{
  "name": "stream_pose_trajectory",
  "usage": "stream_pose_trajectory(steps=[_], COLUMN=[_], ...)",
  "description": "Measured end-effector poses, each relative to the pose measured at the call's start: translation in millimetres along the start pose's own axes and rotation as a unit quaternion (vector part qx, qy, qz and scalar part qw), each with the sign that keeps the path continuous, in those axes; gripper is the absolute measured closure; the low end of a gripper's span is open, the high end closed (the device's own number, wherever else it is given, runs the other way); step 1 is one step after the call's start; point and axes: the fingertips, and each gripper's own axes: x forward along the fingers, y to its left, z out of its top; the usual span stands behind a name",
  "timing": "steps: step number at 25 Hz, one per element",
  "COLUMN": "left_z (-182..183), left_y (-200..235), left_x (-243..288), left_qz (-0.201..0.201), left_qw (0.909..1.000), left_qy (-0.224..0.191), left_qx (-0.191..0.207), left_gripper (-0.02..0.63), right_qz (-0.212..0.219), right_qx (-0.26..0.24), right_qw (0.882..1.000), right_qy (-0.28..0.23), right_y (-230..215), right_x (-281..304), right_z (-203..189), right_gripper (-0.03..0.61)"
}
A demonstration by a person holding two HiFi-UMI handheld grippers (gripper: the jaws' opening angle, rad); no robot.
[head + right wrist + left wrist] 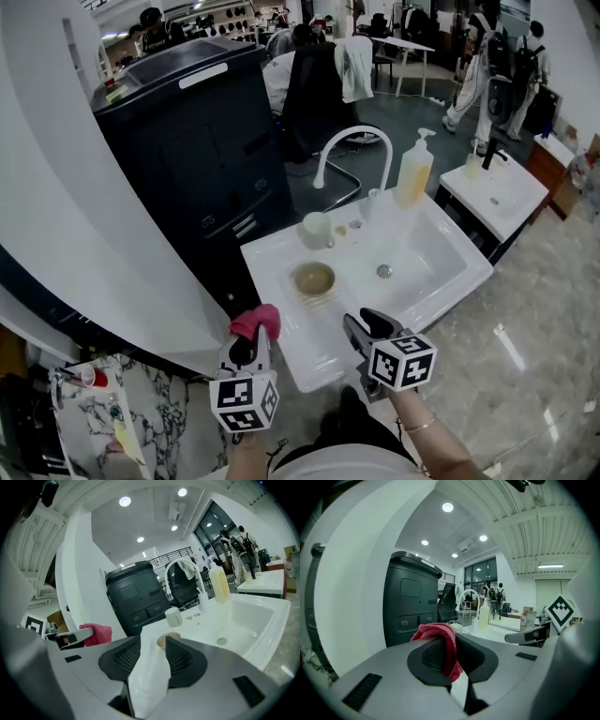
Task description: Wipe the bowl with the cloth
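**Two grippers short of the bowl, cloth in the left one**

Biggest in view is the black cabinet (187,141), which stands beyond the sink's left edge and is no part of the job. The white sink (431,253) lies at a slant to the person, its front-left corner nearest. On its back edge stand the curved faucet (352,141), a soap bottle (414,173) towards the right, and a cup (316,230) towards the left.

The right gripper (364,323) hovers over the front edge, near the front-left corner. Its jaws are spread with nothing between them. In the right gripper view the bowl shows in the gap, straight ahead and lower.

The left gripper (251,342) hangs just outside the left edge, near the same corner, jaws pinching the cloth.

The bowl (314,278) sits upright in the basin close to the left wall, in front of the cup and left of the drain (383,271). It is brownish inside. Being round, it has no long axis to line up with. From the left jaws it lies ahead, to the right and down. Both grippers look about equally near it.

The red cloth (255,322) bunches over the left jaw tips, clear of the bowl.

Nothing stands between cloth and bowl. I judge only the sink's left rim has to be crossed, and the right jaws are placed to steady the bowl's rim.
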Motion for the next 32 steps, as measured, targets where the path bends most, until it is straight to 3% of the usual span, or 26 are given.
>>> stream_pose_trajectory(steps=[15, 32], left_z=[7, 2], left_y=[10, 23], left_x=[71, 149], left_qz=[0.023, 0.067], left_qw=[0.9996, 0.9961], left_qy=[0.016, 0.052], left_qx=[-0.007, -0.024], left_gripper=[0.561, 0.563], right_qz=[-0.002, 0.001], right_qx=[0.017, 0.025], right_qw=[0.997, 0.983], right_qy=[0.069, 0.182], right_y=[-61, -121], right_x=[105, 212], right_z=[-4, -28], right_gripper=[0.417, 0.402])
